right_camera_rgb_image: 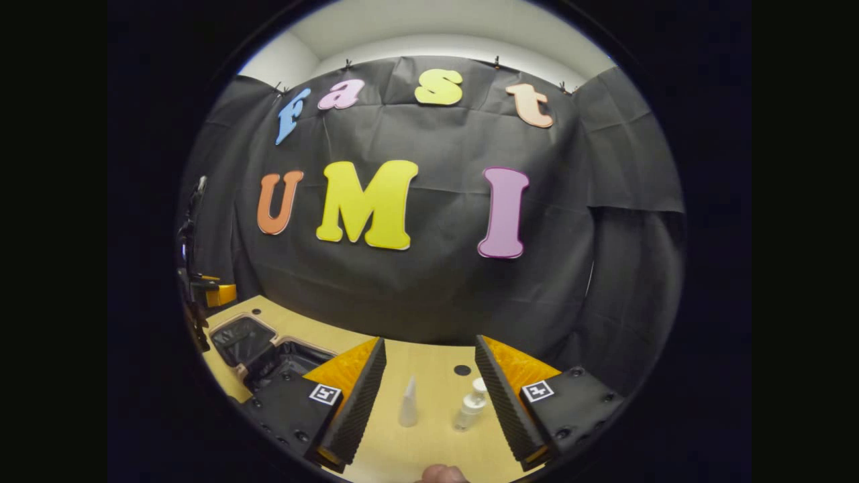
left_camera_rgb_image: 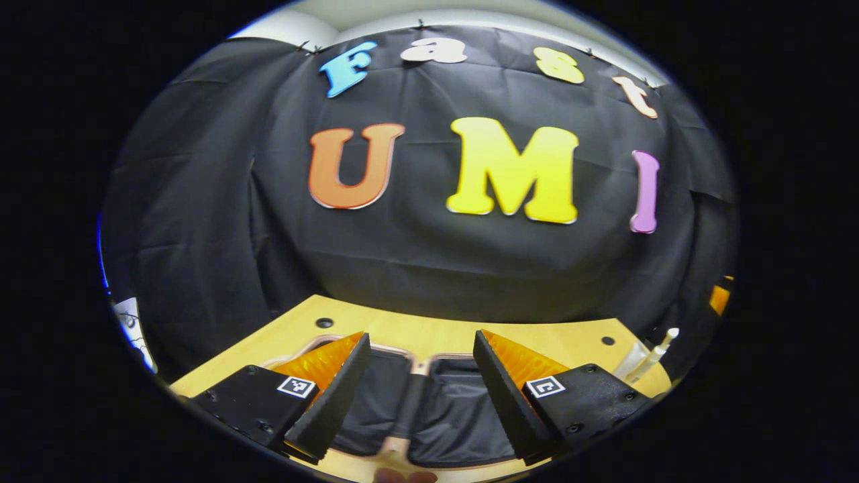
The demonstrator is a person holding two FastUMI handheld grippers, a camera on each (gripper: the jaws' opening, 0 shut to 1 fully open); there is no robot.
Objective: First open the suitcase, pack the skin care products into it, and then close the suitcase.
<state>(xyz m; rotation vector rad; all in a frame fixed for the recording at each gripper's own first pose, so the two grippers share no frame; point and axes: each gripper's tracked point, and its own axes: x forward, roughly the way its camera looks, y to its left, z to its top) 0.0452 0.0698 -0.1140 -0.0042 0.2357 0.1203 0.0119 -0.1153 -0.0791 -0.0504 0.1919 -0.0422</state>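
1. Left gripper view: your left gripper [left_camera_rgb_image: 421, 376] hangs over the suitcase [left_camera_rgb_image: 429, 409], which already lies open on the tabletop [left_camera_rgb_image: 429, 332]. Its two dark-lined halves are spread flat, with the hinge strip running between your fingers. The jaws stand wide apart and hold nothing.
2. At the right edge of this same view, a slim white tube [left_camera_rgb_image: 654, 354] stands on the tabletop, well apart from the suitcase.
3. Right gripper view: your right gripper [right_camera_rgb_image: 429, 376] is also spread wide and empty. Between and just beyond its fingers stand two skin care products: a pale cone-shaped tube [right_camera_rgb_image: 408, 402] on the left and a small clear bottle [right_camera_rgb_image: 470, 404] with a white cap on the right. Both are upright, and neither one touches a finger.
4. In the right gripper view the open suitcase [right_camera_rgb_image: 258, 349] lies far to the left, with nothing visible inside it.
5. I judge that the opening step is done and the packing step is only beginning.
6. For the next move, choose one product. Lower the right gripper so the fingers pass on both sides of it, and close gently, because these items are light, narrow and easy to tip. Then carry it left to the suitcase.
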